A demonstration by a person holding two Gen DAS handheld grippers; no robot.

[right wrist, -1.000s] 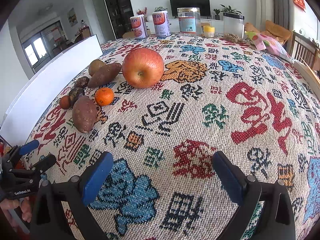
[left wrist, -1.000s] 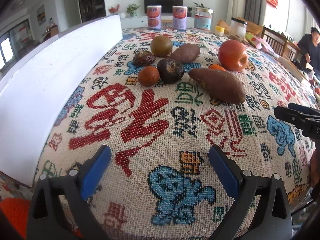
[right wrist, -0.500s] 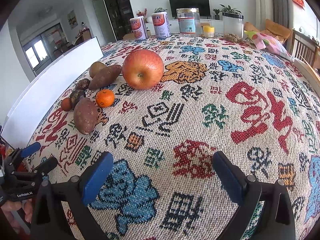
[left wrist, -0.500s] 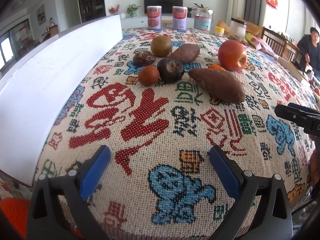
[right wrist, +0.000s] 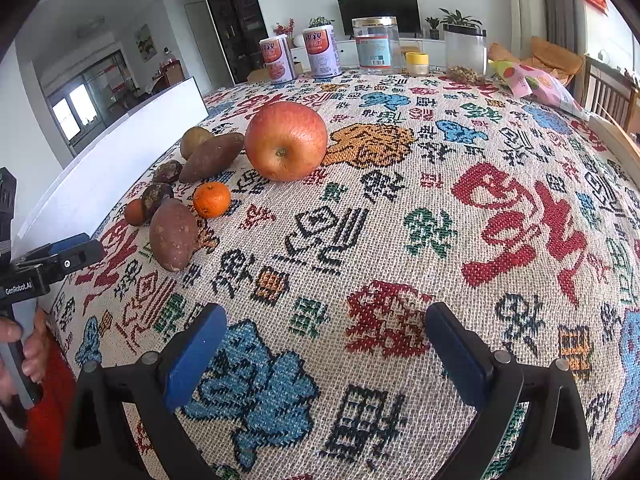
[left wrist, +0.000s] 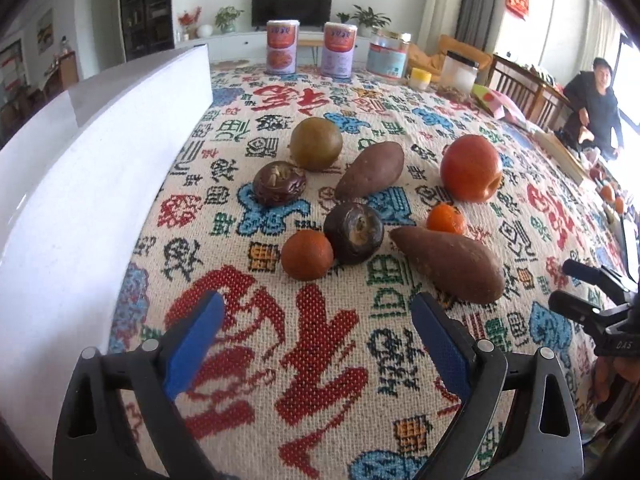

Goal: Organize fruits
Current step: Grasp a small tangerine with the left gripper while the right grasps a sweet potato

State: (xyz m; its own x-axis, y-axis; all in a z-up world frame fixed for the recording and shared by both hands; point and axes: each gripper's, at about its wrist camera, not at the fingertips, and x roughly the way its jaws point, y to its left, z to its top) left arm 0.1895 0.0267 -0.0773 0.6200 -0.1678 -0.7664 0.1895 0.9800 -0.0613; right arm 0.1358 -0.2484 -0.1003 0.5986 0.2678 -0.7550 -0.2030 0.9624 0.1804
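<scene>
A cluster of produce lies on the patterned tablecloth: a red apple, two sweet potatoes, a small orange, a darker orange, two dark round fruits and a green-brown round fruit. My left gripper is open and empty, just short of the darker orange. My right gripper is open and empty, well short of the apple and the near sweet potato. Each gripper shows at the edge of the other's view.
A long white tray runs along the table's left side. Two cans, clear jars and a small yellow-lidded jar stand at the far edge. A snack bag lies far right. A person sits beyond the table.
My left gripper has moved forward toward the fruit cluster, which now looks larger and closer. My right gripper has advanced slightly. Both stay open.
</scene>
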